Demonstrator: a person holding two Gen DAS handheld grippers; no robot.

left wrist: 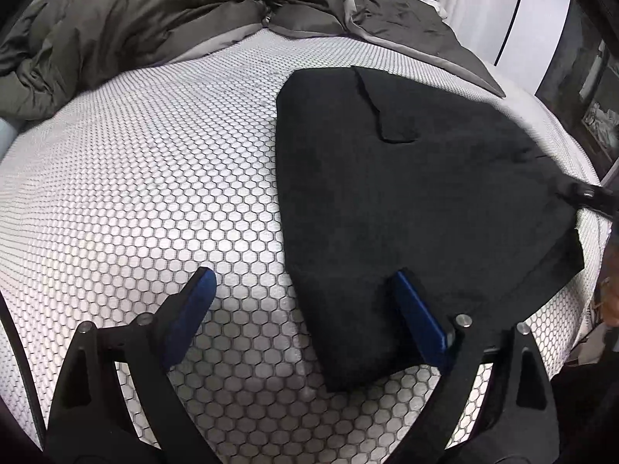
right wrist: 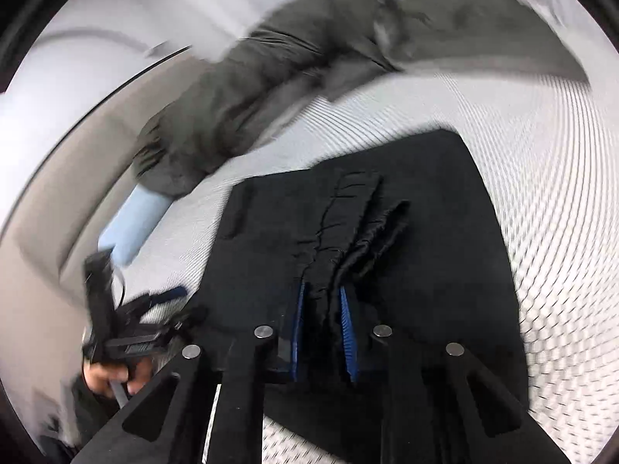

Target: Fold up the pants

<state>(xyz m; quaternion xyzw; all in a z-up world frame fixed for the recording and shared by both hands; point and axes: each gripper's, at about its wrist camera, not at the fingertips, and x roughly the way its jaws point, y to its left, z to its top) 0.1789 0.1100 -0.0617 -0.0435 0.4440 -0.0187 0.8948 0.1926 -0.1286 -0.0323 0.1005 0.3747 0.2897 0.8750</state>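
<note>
Black pants (left wrist: 406,185) lie folded flat on the right half of a bed, with a pocket flap showing near their far end. My left gripper (left wrist: 303,276) is open above their near left edge: its right pad (left wrist: 416,309) is over the cloth and its left pad (left wrist: 193,305) over bare mattress. In the right wrist view, my right gripper (right wrist: 322,301) is shut on a bunched ridge of the pants (right wrist: 425,201), the fabric pinched between its blue pads. The right gripper's tip (left wrist: 586,193) also shows at the pants' right edge. The picture in the right wrist view is blurred.
The mattress cover (left wrist: 154,178) has a white honeycomb pattern. A crumpled grey duvet (left wrist: 147,19) is heaped along the far side. A pale blue roll (right wrist: 131,220) lies beside it. A hand (right wrist: 108,377) holds the left gripper. The bed's edge runs close on the right.
</note>
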